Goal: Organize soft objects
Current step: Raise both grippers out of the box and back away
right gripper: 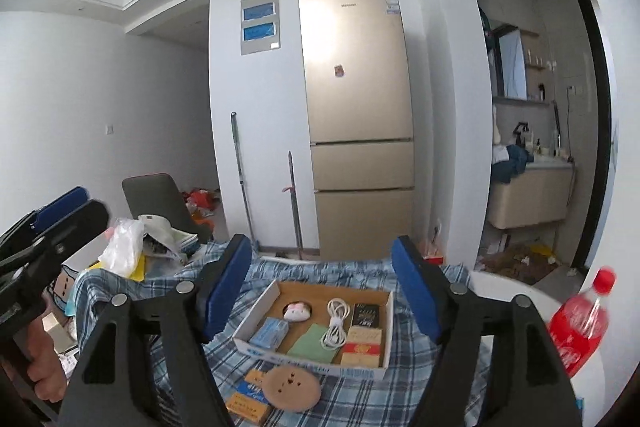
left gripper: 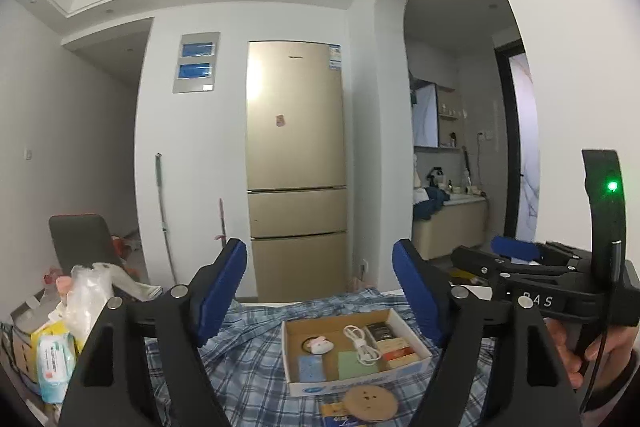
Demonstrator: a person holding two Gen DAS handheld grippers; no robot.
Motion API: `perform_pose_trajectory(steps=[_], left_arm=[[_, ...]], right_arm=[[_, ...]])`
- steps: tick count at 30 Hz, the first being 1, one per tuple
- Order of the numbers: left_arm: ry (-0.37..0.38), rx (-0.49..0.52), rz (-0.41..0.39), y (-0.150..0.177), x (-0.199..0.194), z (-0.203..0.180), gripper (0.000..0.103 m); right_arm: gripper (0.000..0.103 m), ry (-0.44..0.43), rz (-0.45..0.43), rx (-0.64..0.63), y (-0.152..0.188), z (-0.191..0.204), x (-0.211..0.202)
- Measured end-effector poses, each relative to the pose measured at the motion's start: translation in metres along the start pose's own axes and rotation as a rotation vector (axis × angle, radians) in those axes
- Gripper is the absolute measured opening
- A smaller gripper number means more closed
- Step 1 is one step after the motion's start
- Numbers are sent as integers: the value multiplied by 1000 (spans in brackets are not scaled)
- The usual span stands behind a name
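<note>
Sitting in a shallow cardboard box [right gripper: 384, 331] on the plaid cloth [right gripper: 360, 399], your soft things are all low and ahead of both tongs: a small white plush toy [right gripper: 297, 313] toward the back left, a blue sponge [right gripper: 270, 333] at the front left, a green cloth pad [right gripper: 312, 343] beside it, and a coiled white cable [right gripper: 335, 323] running front to back down the middle. Flat packets [right gripper: 362, 341] fill the right side. Your right gripper [right gripper: 322, 291] frames the box almost dead centre between its wide-spread, empty blue pads, so I judge it the nearer hand. Your left gripper [left gripper: 320, 291] is likewise spread wide and holds nothing; from it the box [left gripper: 412, 339] lies ahead and slightly right. A round wooden disc [right gripper: 293, 389] lies on the cloth just in front of the box, a red bottle [right gripper: 580, 327] well off to the right; mind both as you reach down and forward
</note>
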State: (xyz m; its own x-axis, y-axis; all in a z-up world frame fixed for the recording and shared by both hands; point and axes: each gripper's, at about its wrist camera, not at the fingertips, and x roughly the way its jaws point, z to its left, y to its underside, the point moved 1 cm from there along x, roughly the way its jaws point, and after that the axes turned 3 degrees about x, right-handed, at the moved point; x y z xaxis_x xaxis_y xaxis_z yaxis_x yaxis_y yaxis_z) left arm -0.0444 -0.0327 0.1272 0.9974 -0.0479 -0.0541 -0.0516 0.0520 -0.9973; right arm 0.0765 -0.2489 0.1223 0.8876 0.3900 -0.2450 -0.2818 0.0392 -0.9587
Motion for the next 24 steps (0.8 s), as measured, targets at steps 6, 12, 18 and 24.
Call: perform_pose_trajectory(steps=[6,12,18,24], left_arm=[[26,45,11,38,9,-6,90],[19,45,37,83,28,-9,103],[-13,45,133,118,53,-4,103],[-7,12,198,132,67,2,103]], right_arm=[[79,-37,24,2,31,-12,19],[93,-28,11,-32,64,-12,36],[96,46,90,-43,86,-21,59],[101,18,122,-2,97,-35,69]])
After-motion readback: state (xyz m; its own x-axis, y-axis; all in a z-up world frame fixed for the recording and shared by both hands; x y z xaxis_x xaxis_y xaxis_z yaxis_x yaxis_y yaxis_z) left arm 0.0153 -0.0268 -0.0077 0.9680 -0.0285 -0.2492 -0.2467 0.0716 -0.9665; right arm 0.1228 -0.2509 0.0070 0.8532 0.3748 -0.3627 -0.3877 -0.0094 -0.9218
